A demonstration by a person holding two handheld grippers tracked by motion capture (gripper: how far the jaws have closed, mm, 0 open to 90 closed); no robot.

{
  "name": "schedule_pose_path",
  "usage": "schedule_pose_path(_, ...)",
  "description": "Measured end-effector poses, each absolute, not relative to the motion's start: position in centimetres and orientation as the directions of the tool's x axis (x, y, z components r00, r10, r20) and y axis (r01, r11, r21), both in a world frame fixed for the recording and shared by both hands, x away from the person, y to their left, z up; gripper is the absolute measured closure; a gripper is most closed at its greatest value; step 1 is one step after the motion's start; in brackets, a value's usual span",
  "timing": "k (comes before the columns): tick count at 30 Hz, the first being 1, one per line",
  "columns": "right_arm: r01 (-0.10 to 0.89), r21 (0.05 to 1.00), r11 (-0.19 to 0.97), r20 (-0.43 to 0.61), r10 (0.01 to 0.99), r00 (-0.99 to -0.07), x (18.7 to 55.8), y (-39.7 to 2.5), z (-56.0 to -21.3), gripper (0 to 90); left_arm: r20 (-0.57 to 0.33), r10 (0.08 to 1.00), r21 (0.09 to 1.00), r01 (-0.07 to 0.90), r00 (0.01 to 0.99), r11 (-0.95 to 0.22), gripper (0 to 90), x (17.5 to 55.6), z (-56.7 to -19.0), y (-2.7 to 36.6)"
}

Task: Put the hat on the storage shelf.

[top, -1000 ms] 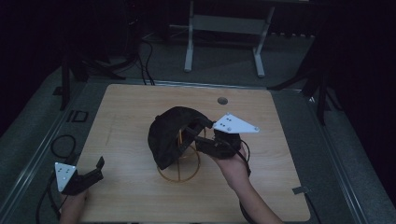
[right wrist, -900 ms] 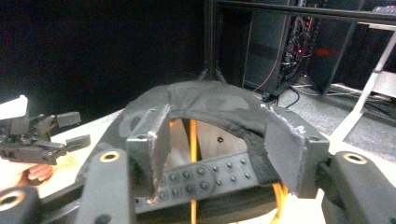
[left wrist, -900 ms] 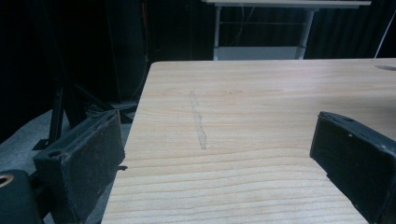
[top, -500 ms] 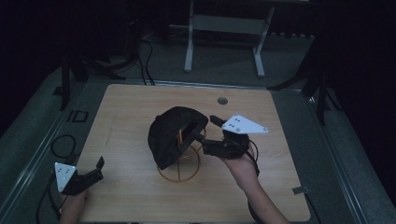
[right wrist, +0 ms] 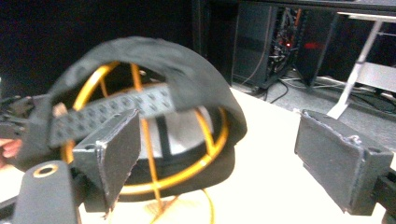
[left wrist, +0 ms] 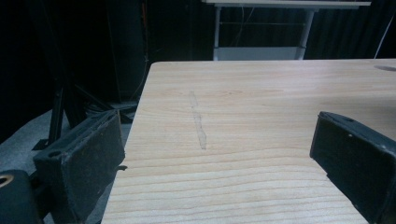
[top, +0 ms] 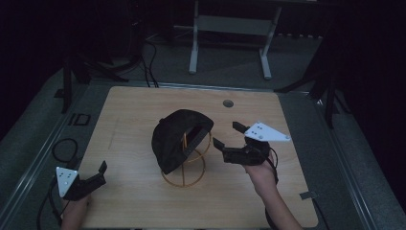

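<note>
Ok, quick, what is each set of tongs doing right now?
Left tongs: open, holding nothing, low at the table's near left corner.
Right tongs: open, holding nothing, beside the black cap on its wire stand.

A black cap is sitting draped over a round yellow wire stand near the middle of the wooden desk, hanging tilted so that it is covering the stand's top and left side. Its open back, crossed by a dotted adjustable strap, is facing right, and the stand's ring-shaped base is resting flat on the desk.
</note>
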State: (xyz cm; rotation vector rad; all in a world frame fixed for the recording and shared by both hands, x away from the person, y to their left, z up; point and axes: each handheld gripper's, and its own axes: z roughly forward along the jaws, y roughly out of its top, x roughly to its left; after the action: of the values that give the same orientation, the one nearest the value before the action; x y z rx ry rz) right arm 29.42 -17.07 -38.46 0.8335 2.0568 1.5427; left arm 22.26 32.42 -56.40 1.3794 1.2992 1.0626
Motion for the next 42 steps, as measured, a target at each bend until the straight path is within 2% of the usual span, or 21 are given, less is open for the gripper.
schedule_pose_path(15,0.24,0.952,0.19,0.007,0.77,-0.637,30.1,-22.9,-42.8,13.8,-0.004,0.998,0.981,0.192,0.065,-0.008,3.4,22.2,-56.4,32.4)
schedule_pose_path(28,0.296,0.941,0.162,0.012,0.861,-0.509,30.6,-28.3,-47.9,13.8,-0.004,0.998,0.981,0.192,0.063,-0.009,3.4,22.2,-56.4,32.4)
schedule_pose_path(42,0.353,0.924,0.148,-0.009,0.93,-0.368,30.2,-33.2,-51.8,12.4,-0.003,0.998,0.981,0.192,0.063,-0.009,3.4,22.2,-56.4,32.4)
